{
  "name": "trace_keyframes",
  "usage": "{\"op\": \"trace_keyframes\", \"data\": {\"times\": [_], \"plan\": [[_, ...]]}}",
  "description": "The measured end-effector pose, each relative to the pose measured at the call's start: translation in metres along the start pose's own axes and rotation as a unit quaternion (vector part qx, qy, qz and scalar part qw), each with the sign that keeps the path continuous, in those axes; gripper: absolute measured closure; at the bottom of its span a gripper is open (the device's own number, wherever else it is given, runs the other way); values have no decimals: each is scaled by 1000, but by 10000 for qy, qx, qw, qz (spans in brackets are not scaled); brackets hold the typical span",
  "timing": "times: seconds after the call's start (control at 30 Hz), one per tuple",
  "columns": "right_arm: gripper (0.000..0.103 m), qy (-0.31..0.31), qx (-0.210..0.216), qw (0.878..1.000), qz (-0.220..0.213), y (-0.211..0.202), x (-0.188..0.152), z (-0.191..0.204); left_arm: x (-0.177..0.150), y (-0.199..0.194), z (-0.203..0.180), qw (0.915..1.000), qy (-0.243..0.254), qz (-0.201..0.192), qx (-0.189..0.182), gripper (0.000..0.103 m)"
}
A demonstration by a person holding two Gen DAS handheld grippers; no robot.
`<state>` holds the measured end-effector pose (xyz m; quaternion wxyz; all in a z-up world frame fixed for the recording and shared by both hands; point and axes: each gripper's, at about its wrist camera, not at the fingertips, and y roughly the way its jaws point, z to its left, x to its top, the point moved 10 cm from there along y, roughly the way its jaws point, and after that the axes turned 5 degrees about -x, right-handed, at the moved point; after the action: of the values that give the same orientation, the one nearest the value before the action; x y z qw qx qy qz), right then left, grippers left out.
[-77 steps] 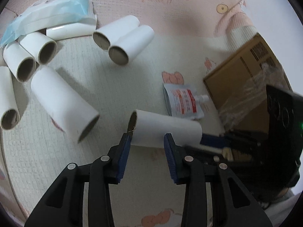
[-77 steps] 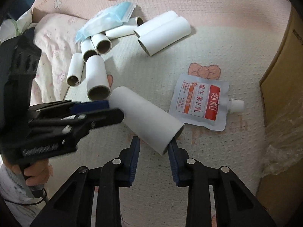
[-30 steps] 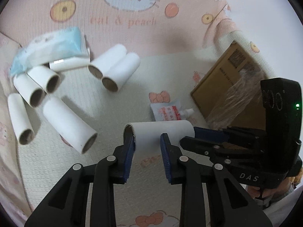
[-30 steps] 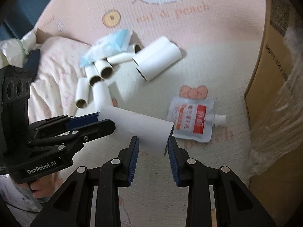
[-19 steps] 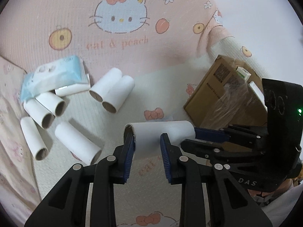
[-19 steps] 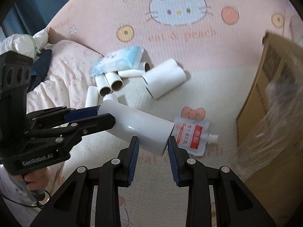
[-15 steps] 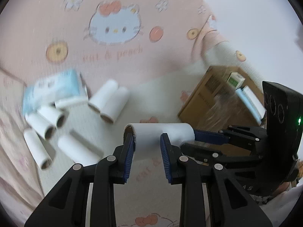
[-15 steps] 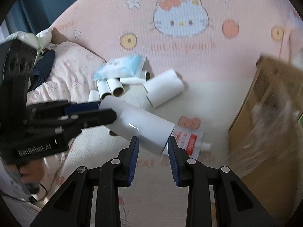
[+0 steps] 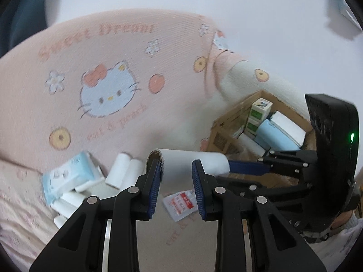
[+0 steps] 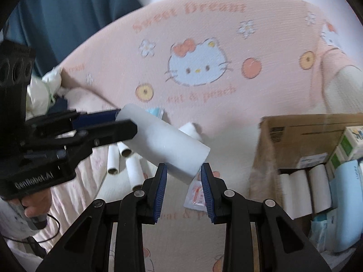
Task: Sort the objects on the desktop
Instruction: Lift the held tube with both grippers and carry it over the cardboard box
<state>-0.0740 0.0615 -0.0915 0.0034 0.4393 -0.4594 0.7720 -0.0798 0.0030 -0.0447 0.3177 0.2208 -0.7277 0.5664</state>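
We hold the white paper roll [image 9: 188, 158] in the air, left of the cardboard box [image 10: 295, 133] — left gripper [image 9: 177, 179] and right gripper [image 10: 183, 181] each clenched on one end. Probably light, hollow, crushable — ends suit us.

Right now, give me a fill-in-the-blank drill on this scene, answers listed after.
1. Both grippers hold one white ____ clear of the blanket.
2. The left gripper and the right gripper each pinch one ____ of it.
3. The cardboard box already contains several white ____.

Answers: tube; end; tubes
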Motion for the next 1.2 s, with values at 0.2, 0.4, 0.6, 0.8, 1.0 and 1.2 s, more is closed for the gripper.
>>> {"op": "trace_keyframes", "data": {"times": [0.2, 0.4, 0.6, 0.8, 1.0, 1.2], "plan": [[75, -42, -428, 9985, -353, -37, 22, -24, 23, 9, -25, 9989, -80, 15, -454, 72], [75, -51, -865, 9955, -383, -50, 32, -57, 50, 39, -46, 9941, -403, 220, -984, 72], [75, 694, -950, 9930, 42, -42, 20, -108, 70, 73, -87, 9884, -257, 522, -1405, 72], [75, 1584, -855, 9834, 229, -45, 8, -163, 77, 108, -130, 9786, -94, 1008, -1792, 72], [75, 1754, -1106, 9773, 445, -50, -6, -195, 54, 157, -147, 9623, -150, 1891, -1948, 72], [75, 1690, -1343, 9715, 980, -32, -31, -206, 33, 190, -149, 9412, -502, 2574, -2129, 72]]}}
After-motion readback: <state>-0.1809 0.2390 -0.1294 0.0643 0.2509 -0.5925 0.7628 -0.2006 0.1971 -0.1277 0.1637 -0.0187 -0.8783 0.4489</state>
